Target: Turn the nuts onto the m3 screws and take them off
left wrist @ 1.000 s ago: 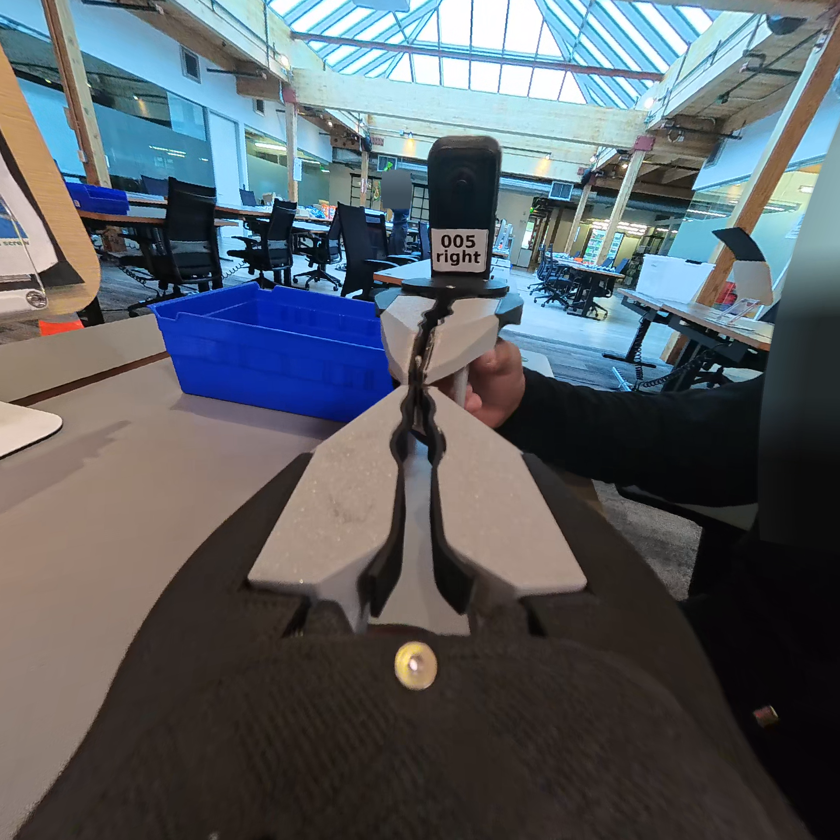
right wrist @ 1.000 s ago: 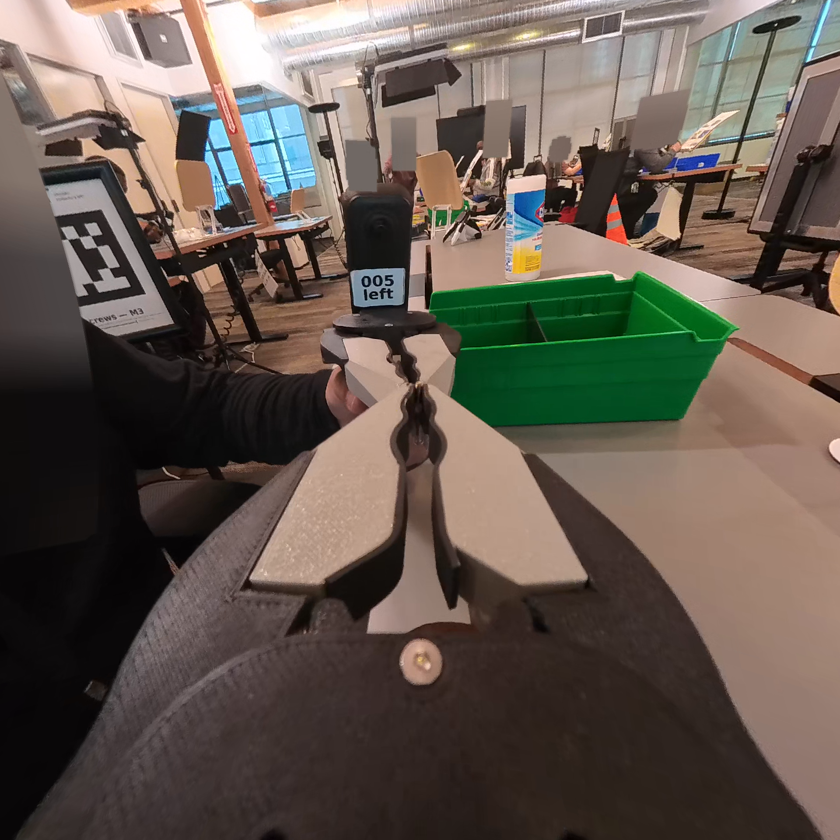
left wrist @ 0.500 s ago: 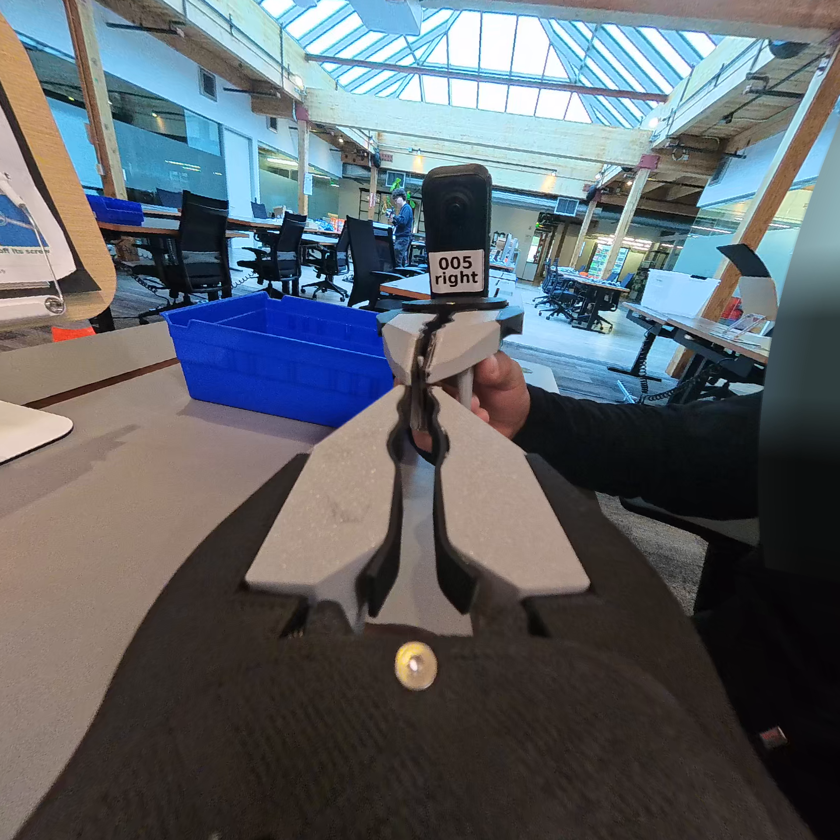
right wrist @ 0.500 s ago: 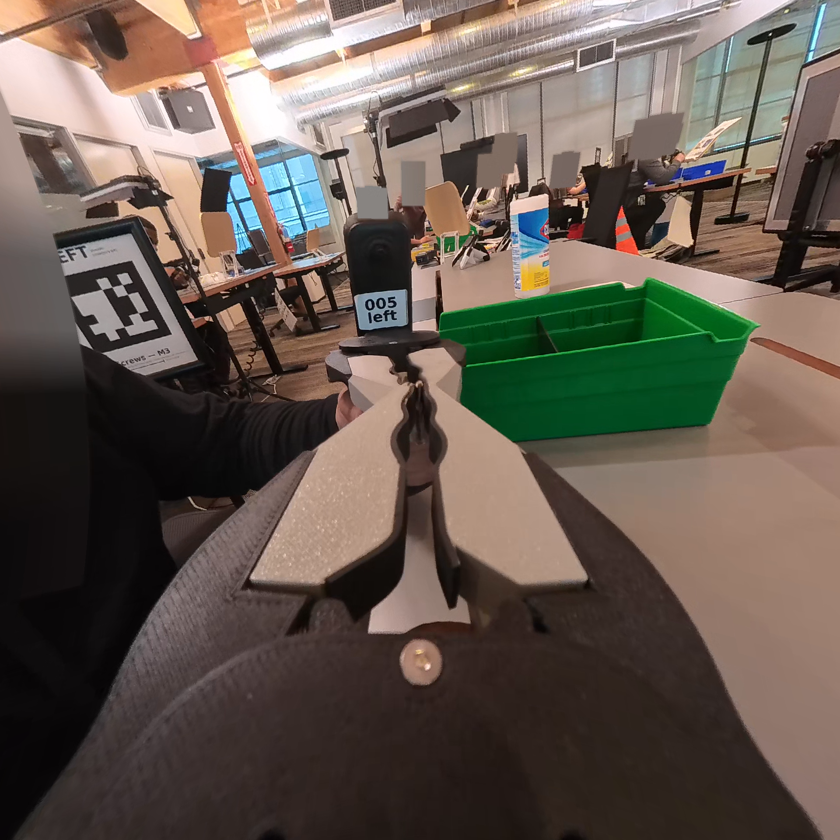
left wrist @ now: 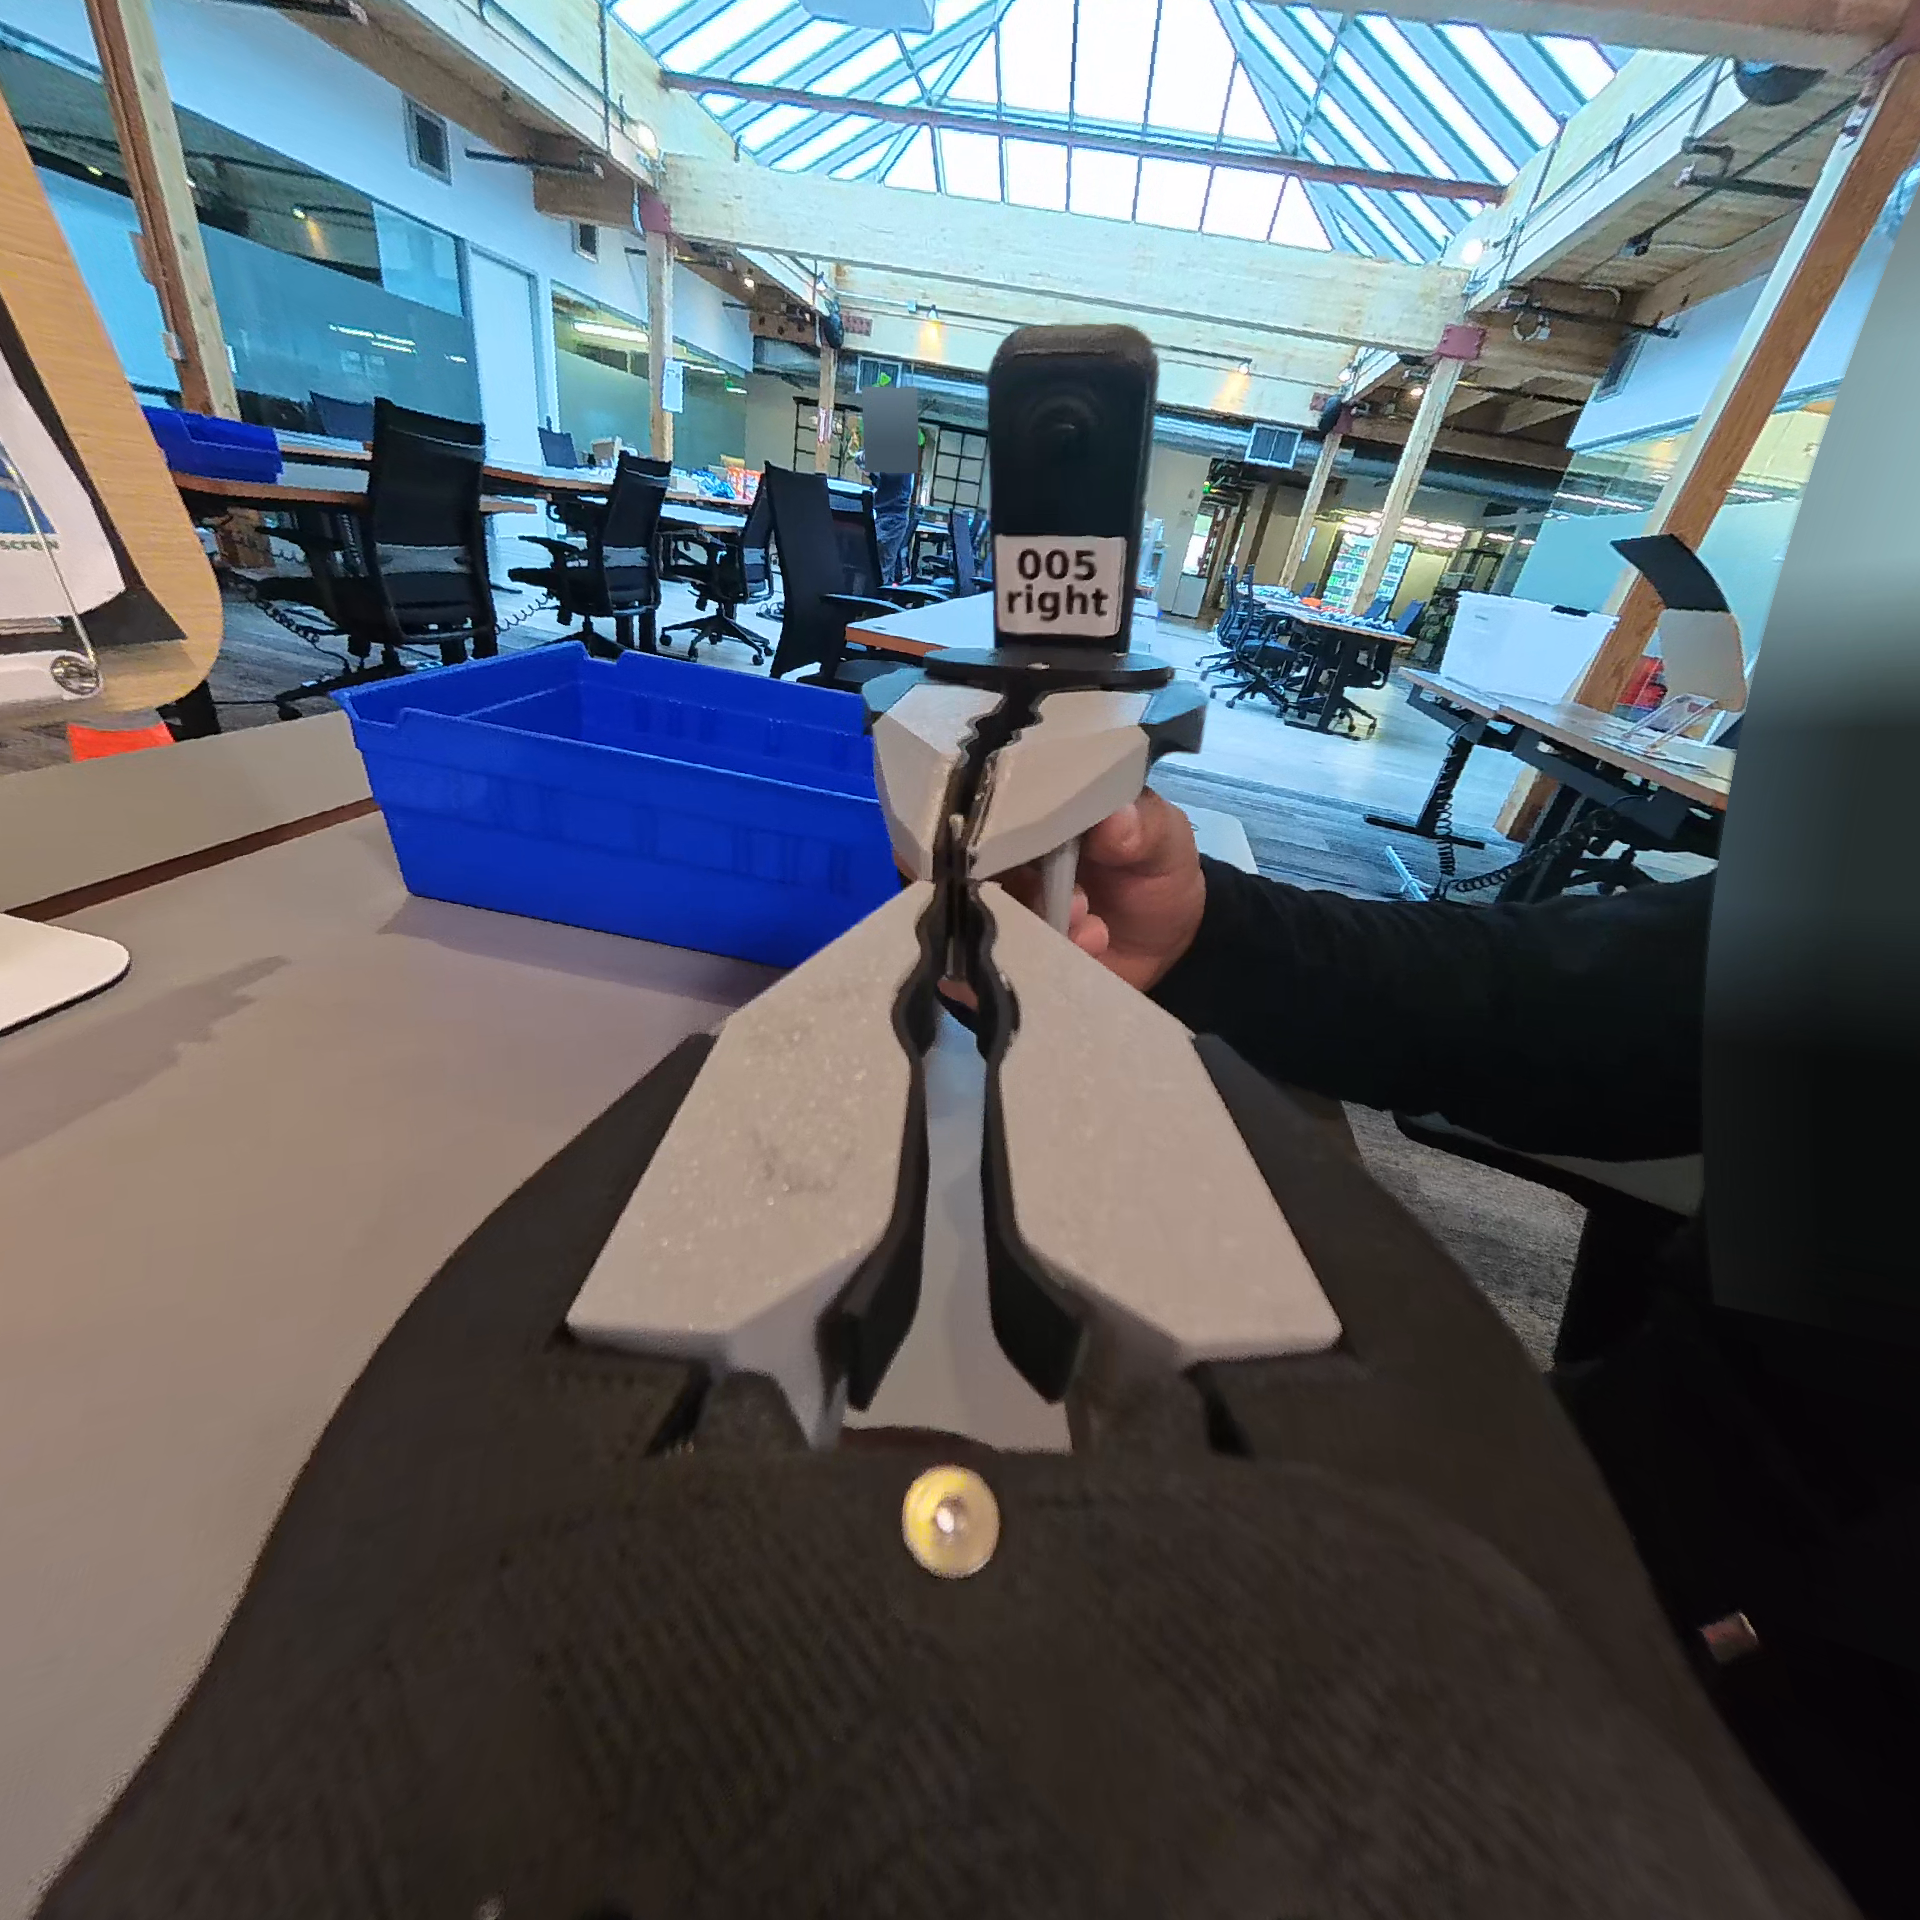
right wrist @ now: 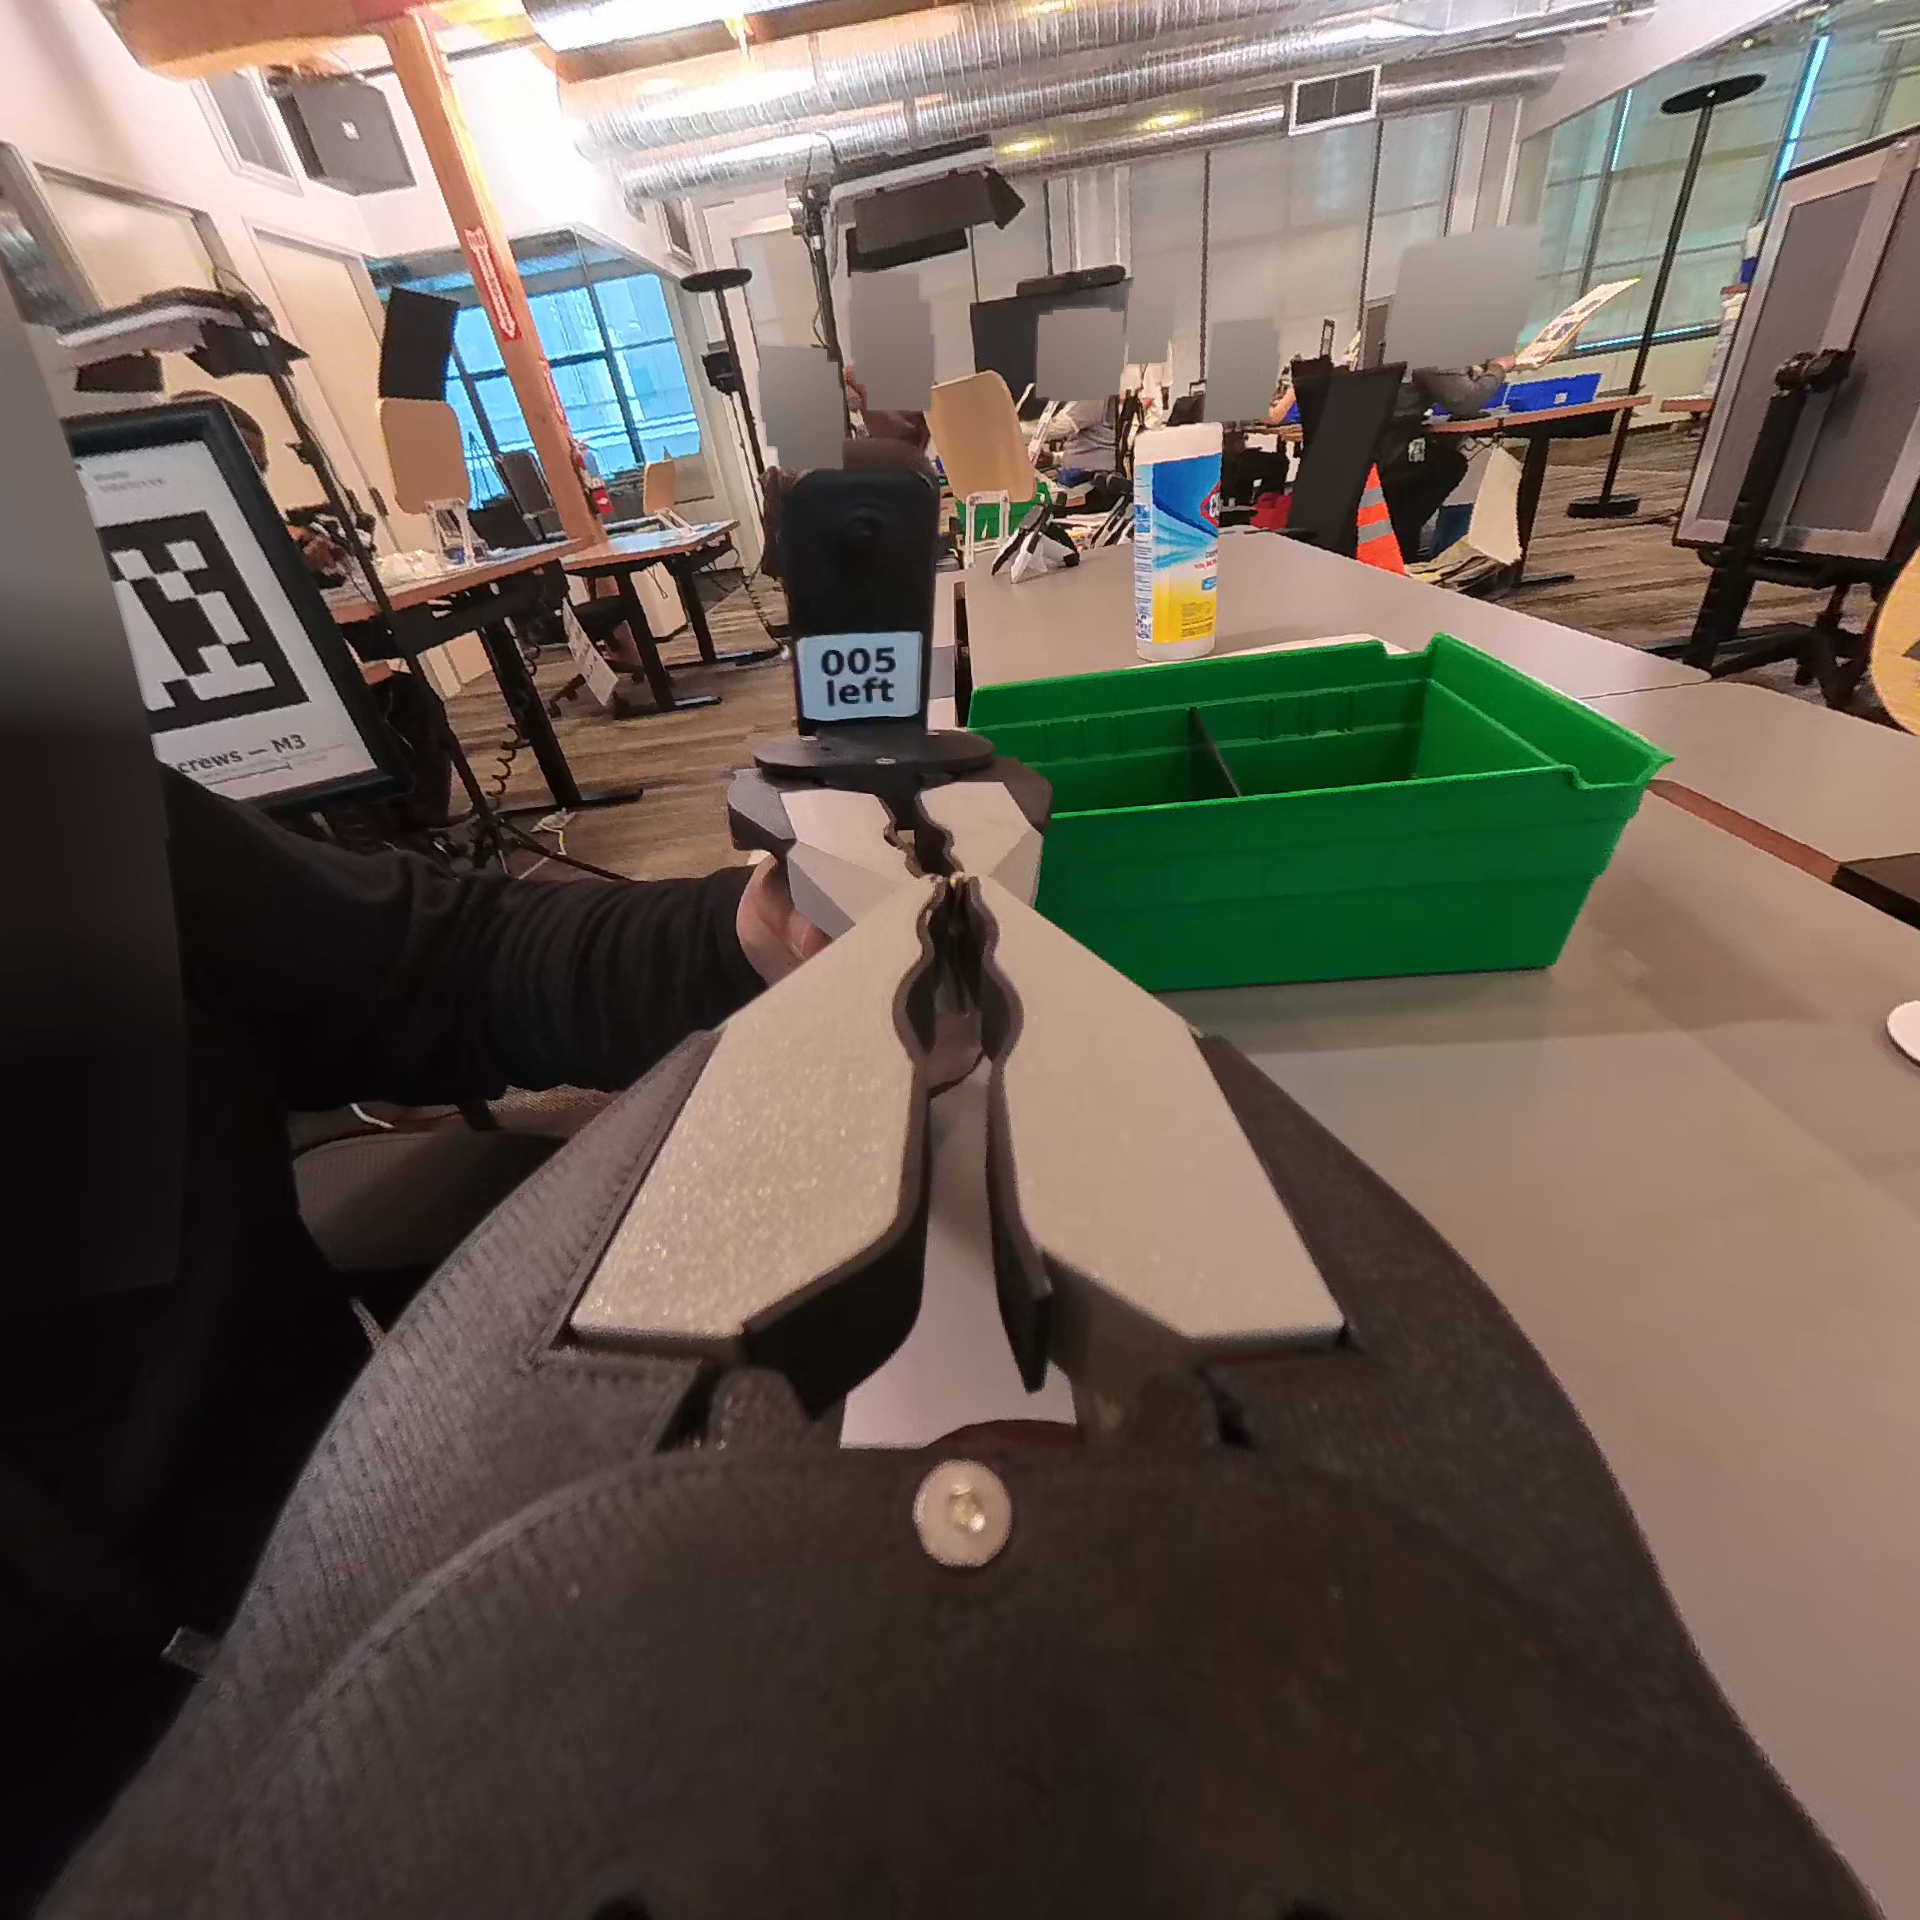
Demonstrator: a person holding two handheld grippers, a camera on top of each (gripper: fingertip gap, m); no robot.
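My two grippers meet tip to tip above the grey table's near edge. In the left wrist view my left gripper (left wrist: 951,925) is shut, and a thin dark screw (left wrist: 954,883) runs from its tips toward the right gripper (left wrist: 971,821), which faces it and is also shut. In the right wrist view my right gripper (right wrist: 951,914) is shut with a small shiny piece, apparently the nut (right wrist: 958,885), at its tips, touching the left gripper (right wrist: 925,842). A hand holds each gripper. The small parts are mostly hidden by the jaws.
A blue bin (left wrist: 623,790) stands on the table (left wrist: 260,1091) behind the left side. A green divided bin (right wrist: 1299,883) stands to the right, with a wipes canister (right wrist: 1174,540) behind it. A framed sign (right wrist: 208,613) stands at the left. Both grippers' tips are close together, under 4 cm apart.
Both grippers stay shut and tip to tip. The views sway slightly up and sideways; nothing is let go.
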